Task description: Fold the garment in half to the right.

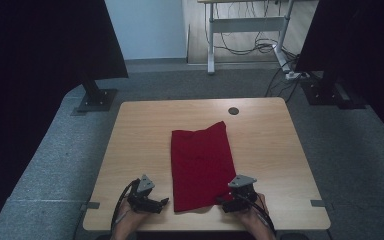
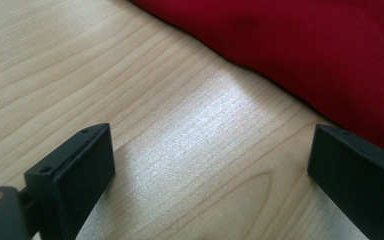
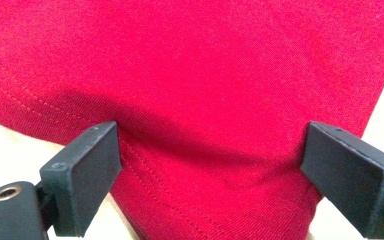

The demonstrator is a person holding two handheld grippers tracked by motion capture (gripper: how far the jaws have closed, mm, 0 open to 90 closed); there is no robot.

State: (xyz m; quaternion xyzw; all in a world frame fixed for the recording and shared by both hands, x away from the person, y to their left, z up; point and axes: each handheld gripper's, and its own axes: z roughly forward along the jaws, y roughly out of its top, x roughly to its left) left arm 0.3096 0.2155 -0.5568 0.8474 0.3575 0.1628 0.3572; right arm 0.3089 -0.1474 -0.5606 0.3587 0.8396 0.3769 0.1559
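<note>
Red cloth (image 1: 200,166) lies folded in a long strip on the table (image 1: 130,150), running from mid-table to just short of the near edge, roughly centred between the left and right edges. Its far end is uneven, with one corner peaking higher. A stitched hem runs along the near end, visible in the right gripper view.

Right gripper (image 1: 228,204) sits at the cloth's near right corner. Its jaws stand wide apart with the hemmed corner (image 3: 210,200) between them; no clamping is evident.

Left gripper (image 1: 163,202) rests on bare wood near the near edge, just beside the cloth's near left corner. Its jaws are spread wide with nothing between them; the cloth edge (image 2: 300,55) lies just beyond.

A dark round cap (image 1: 233,110) is set in the table near the far edge.
</note>
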